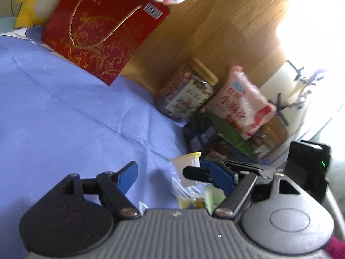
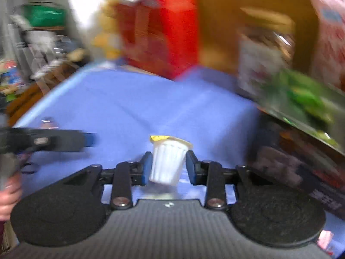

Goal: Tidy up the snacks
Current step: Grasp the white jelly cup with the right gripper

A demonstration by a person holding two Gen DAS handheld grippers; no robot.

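Our right gripper point(image 2: 167, 168) is clamped on a small white ribbed cup point(image 2: 167, 161) with a yellow-tabbed foil lid. Its blue pads point(image 2: 147, 168) press the cup's two sides, and the cup tilts slightly between them, lifted off the blue cloth point(image 2: 129, 108) that covers the table. Our left gripper point(image 1: 168, 176) has its jaws standing apart with nothing gripped. Just below and between its fingers lie a few loose wrapped sweets point(image 1: 194, 198) on the cloth. From the left wrist view the right gripper's fingers cross in from the right, with the cup's lid showing beside them.

Farther out, along the right edge of the table against a wooden wall, the other snacks are gathered:

- a clear jar point(image 1: 185, 95) of nuts with a wooden lid;
- a pink-and-white snack bag point(image 1: 241, 101);
- a green packet point(image 1: 232, 133);
- a second jar, partly hidden.

A red gift bag point(image 1: 103, 34) with a gold cord handle stands at the back, beside a yellow plush toy point(image 1: 36, 2).

We judge the step in hand to be carrying the cup toward the gathered snacks. The next move calls for a steady grip, an upright cup, and a free spot beside the jars. The right view is badly blurred, so we cannot make out finer details there.
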